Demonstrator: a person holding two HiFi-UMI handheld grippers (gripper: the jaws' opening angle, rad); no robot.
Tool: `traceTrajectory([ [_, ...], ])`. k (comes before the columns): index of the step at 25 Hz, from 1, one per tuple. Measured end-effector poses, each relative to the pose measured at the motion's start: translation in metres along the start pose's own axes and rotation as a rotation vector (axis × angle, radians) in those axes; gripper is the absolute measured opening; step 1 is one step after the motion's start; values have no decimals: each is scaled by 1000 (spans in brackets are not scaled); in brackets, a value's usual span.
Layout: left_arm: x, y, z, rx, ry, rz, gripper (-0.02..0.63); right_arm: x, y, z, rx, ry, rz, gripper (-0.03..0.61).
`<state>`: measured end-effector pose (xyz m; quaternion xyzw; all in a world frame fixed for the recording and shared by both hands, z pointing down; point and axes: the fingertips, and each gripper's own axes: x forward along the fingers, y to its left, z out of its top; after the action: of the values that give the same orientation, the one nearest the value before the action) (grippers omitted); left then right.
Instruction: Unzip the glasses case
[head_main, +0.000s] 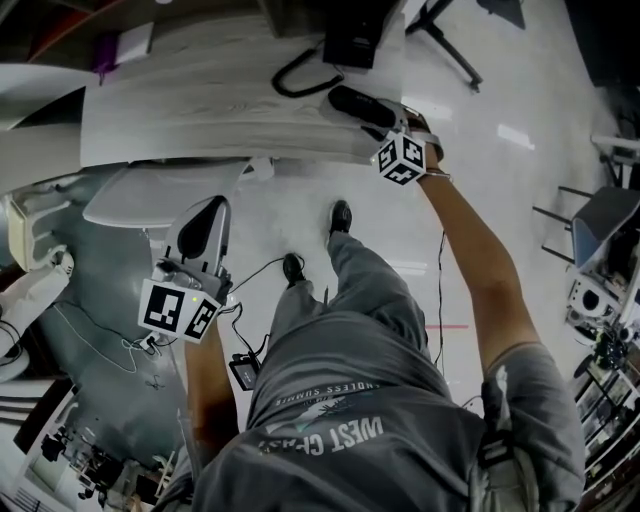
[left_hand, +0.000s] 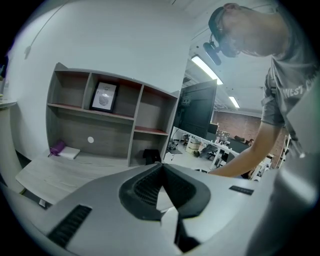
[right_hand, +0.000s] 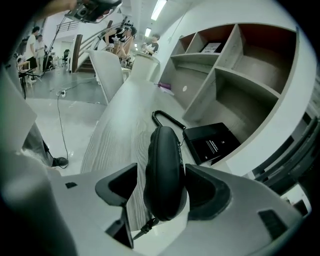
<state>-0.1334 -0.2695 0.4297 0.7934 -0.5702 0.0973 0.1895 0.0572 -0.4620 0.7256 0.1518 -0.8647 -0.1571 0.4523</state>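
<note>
Between the right tongs (right_hand: 161, 189) lies the closed glasses case (right_hand: 164, 160).

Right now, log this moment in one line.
case: closed, on desk | right hand-held gripper: open around case | left hand-held gripper: shut, empty

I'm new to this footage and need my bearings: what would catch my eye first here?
A black glasses case lies near the desk's edge, between the open jaws of the right gripper. The left gripper is shut and empty, held off the desk at the person's left. Behind the case lie a black box and a coiled cord, in front of the shelves.
</note>
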Motion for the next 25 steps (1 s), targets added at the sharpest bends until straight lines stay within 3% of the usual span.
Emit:
traceTrajectory([
  [9,1,-3,-3,-2,14,-5,-2,19,-29,-13,57,30,-46,279],
  [16,-7,-3,-3,-11,10,-16,0,16,-29,-8,146,40,-16,268],
  [20,-9,-1,-8,-46,3,-35,0,-2,-22,13,202,-17,16,265],
  [25,-11,-1,-17,-118,-18,-75,0,-44,-13,59,183,-123,34,264],
])
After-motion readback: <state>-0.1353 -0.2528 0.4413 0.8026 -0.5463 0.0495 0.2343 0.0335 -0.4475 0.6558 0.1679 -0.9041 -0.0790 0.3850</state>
